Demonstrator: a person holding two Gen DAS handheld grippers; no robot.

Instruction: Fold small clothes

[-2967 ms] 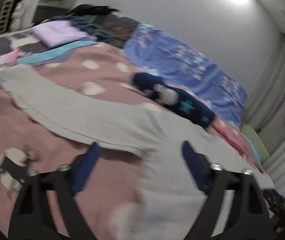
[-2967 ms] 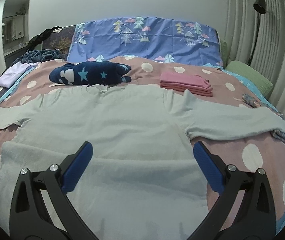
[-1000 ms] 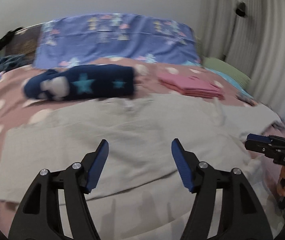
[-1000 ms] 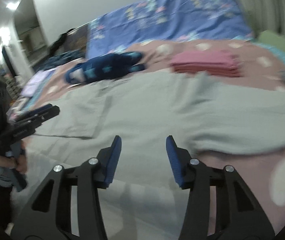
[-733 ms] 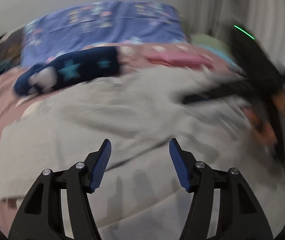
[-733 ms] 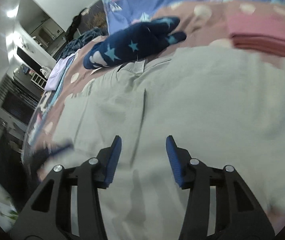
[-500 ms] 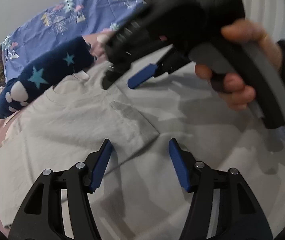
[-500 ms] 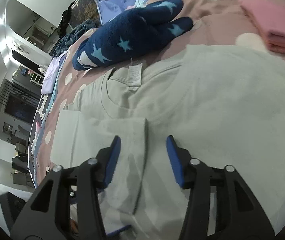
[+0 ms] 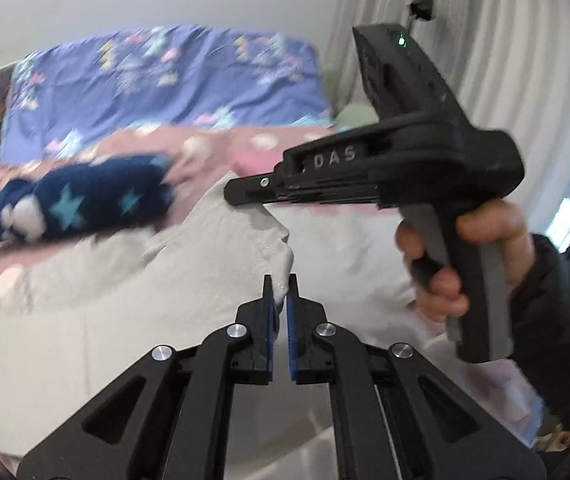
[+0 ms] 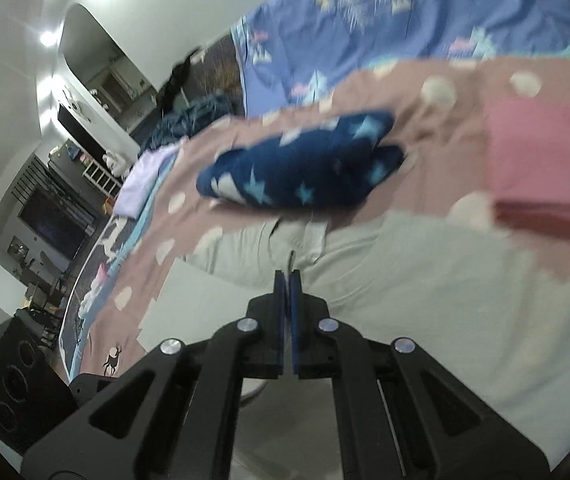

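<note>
Here the left gripper (image 9: pixel 280 294), at lower centre of the left wrist view, is clenched on a raised fold of the grey shirt (image 9: pixel 125 320). The shirt lies spread across the pink dotted bedspread (image 10: pixel 437 152) and fills the lower half of both views. The right gripper (image 10: pixel 288 280) is closed on a thin edge of the same shirt near its collar. In the left wrist view a hand (image 9: pixel 465 256) holds that gripper at right of frame. A navy star-patterned garment (image 10: pixel 305 172) lies just beyond the collar, and a pink folded stack (image 10: pixel 545 160) sits at right.

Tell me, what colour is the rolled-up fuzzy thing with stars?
Dark navy blue with light blue stars and white patches, clearest in the right wrist view.
</note>
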